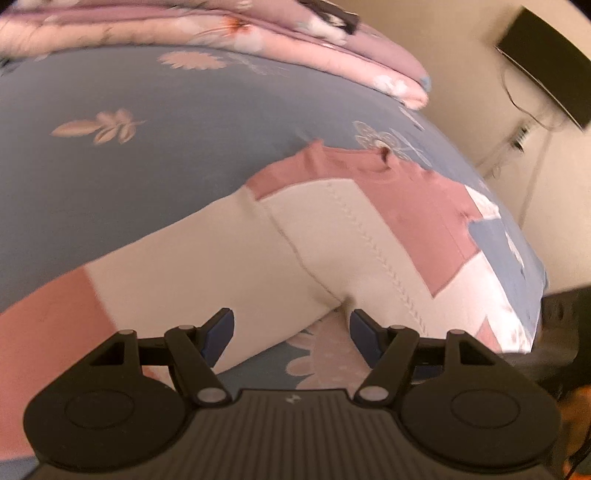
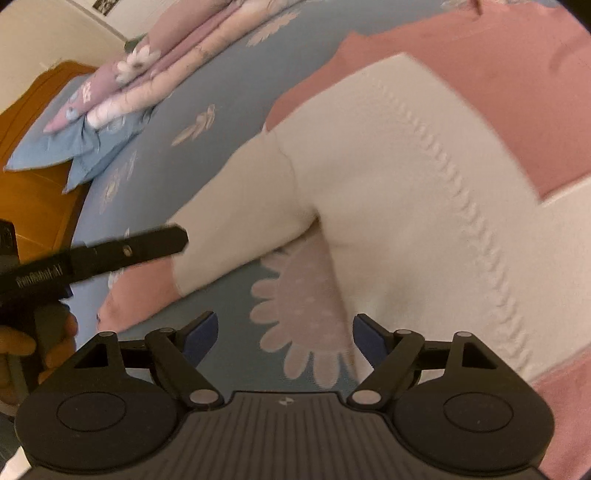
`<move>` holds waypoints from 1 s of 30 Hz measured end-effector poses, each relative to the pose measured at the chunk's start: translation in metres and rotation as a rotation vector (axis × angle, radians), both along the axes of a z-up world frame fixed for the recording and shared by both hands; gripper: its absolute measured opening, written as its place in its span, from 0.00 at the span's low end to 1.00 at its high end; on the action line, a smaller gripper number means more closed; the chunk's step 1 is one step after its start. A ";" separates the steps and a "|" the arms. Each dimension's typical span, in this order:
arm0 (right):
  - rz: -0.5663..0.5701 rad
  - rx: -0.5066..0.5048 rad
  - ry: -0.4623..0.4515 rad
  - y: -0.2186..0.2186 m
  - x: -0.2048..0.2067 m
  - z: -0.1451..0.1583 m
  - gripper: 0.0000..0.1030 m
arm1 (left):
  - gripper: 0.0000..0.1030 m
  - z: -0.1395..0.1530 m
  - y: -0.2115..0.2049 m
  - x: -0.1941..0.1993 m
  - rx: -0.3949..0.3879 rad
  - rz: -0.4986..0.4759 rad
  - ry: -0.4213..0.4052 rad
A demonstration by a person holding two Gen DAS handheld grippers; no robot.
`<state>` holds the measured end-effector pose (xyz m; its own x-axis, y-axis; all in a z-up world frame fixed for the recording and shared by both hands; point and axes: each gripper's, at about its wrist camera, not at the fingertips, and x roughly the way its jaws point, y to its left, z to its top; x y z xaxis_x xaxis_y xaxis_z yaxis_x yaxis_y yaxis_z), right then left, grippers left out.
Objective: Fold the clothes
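Note:
A cream and pink knitted sweater [image 1: 332,236] lies spread flat on a blue bed sheet [image 1: 129,166] with pink flower prints. One long sleeve [image 1: 155,266] with a pink cuff runs to the lower left in the left wrist view. My left gripper [image 1: 291,325] hovers open just over the armpit, nothing between its blue pads. In the right wrist view the sweater [image 2: 406,184] fills the right side. My right gripper [image 2: 284,328] is open above the sheet beside the body's edge. The left gripper [image 2: 140,251] shows there as a black bar over the sleeve [image 2: 229,229].
A folded pink floral quilt [image 1: 258,33] lies at the far side of the bed. Blue pillows [image 2: 77,147] rest against an orange wooden headboard [image 2: 33,122]. A dark flat screen [image 1: 546,59] with cables hangs on the cream wall. A hand [image 2: 22,343] holds the left gripper.

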<state>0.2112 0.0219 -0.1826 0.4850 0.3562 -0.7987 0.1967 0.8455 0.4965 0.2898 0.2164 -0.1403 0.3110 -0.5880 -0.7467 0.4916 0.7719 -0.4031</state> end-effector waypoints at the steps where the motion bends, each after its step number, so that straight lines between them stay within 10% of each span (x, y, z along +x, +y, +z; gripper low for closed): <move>1: -0.017 -0.008 -0.010 -0.006 -0.002 0.005 0.82 | 0.67 0.003 -0.005 -0.002 0.000 -0.013 -0.005; 14: -0.193 -0.131 -0.046 -0.165 -0.013 0.020 0.82 | 0.67 -0.016 -0.127 -0.041 -0.219 0.010 0.104; 21: -0.114 -0.162 -0.049 -0.216 -0.019 0.026 0.82 | 0.67 -0.060 -0.116 -0.064 -0.153 0.173 0.152; 26: -0.140 -0.153 -0.027 -0.249 -0.028 0.031 0.82 | 0.66 -0.043 -0.105 -0.070 -0.133 0.263 0.224; 30: -0.148 -0.149 -0.069 -0.267 -0.022 0.039 0.82 | 0.70 -0.016 -0.131 -0.050 -0.169 0.207 0.130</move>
